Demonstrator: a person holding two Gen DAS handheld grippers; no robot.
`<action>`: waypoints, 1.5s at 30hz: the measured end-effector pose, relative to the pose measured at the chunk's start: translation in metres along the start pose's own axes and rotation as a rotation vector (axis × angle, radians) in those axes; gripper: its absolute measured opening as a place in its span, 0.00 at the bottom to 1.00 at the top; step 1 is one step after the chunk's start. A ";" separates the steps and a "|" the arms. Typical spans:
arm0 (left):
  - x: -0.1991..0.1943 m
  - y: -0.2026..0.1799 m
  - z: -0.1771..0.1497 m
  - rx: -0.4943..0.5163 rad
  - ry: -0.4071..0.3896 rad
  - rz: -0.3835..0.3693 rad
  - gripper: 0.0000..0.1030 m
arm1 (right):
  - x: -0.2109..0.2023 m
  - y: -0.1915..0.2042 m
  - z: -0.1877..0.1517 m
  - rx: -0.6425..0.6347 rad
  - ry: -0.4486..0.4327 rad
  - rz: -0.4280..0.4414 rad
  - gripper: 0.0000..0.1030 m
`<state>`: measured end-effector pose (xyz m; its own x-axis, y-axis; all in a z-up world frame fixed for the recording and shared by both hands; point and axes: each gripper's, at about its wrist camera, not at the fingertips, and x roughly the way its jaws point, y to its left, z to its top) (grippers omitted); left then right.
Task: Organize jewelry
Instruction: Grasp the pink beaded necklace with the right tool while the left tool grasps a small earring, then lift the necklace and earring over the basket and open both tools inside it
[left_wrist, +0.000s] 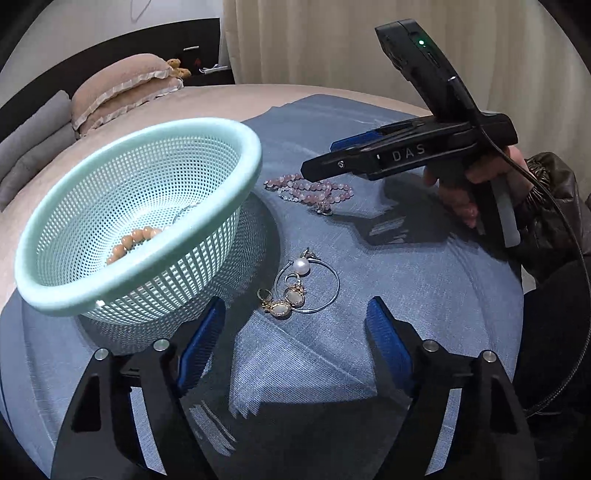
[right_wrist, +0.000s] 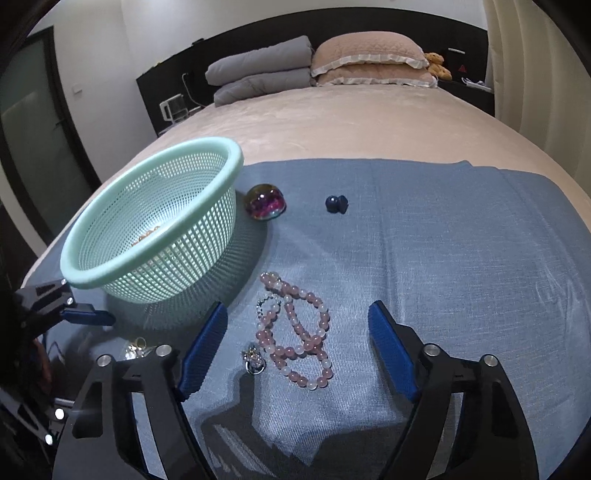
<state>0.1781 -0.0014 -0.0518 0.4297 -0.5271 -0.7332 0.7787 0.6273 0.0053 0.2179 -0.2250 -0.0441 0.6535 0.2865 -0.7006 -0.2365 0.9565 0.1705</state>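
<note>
- Basket (right_wrist: 155, 225), left of the loose jewelry, collects pieces; orange beads (left_wrist: 135, 238) lie inside.
- Right gripper (right_wrist: 297, 341), spread, hovers near the pink bracelet (right_wrist: 295, 328).
- Left gripper (left_wrist: 295, 332), spread, faces the pearl hoop (left_wrist: 306, 284).

A wide bed (right_wrist: 332, 122) with a beige cover fills the middle of the frame. At its head, upper centre, grey folded blankets (right_wrist: 258, 74) lie beside pink pillows (right_wrist: 369, 59) against a dark headboard (right_wrist: 258, 37). Cream curtains (right_wrist: 535, 74) hang upper right.
</note>
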 end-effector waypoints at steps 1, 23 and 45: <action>0.002 0.002 0.000 -0.007 -0.001 -0.001 0.73 | 0.003 -0.001 -0.001 0.006 0.008 0.001 0.66; 0.010 0.020 -0.009 -0.217 0.017 0.036 0.05 | -0.005 -0.011 -0.005 0.057 0.024 0.022 0.06; -0.111 0.007 0.014 -0.206 -0.159 0.185 0.03 | -0.125 0.027 0.062 -0.048 -0.283 0.090 0.06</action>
<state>0.1425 0.0539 0.0393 0.6340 -0.4660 -0.6172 0.5787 0.8153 -0.0211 0.1746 -0.2312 0.0911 0.8013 0.3801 -0.4621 -0.3318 0.9249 0.1855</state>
